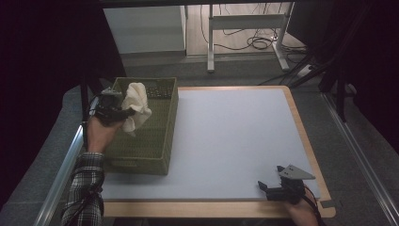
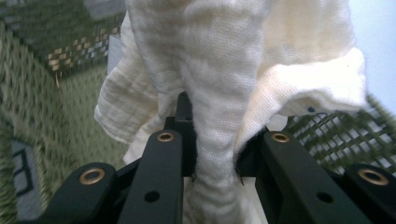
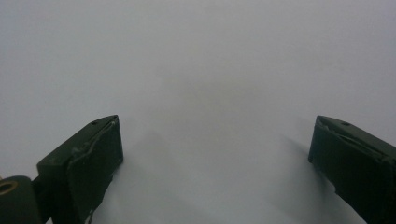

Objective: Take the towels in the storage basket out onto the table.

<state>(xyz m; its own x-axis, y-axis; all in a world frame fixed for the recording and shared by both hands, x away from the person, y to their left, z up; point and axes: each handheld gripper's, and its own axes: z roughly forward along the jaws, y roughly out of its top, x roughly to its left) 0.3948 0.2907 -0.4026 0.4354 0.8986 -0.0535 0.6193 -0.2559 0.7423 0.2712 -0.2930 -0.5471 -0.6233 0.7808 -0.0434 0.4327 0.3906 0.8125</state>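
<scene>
Pinching a cream cloth [image 1: 136,106], the left claw [image 1: 123,113] is holding it over the green basket [image 1: 160,136]. The right claw [image 1: 269,187] is lying spread on the desk [image 1: 226,141].

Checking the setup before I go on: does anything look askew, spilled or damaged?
Nothing stands out. The left gripper holds a cream cloth bunched above the green basket, which sits square at the table's left edge. The right gripper rests open near the front edge.

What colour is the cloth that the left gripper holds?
The cloth is cream-white, seen best in the left gripper view.
</scene>
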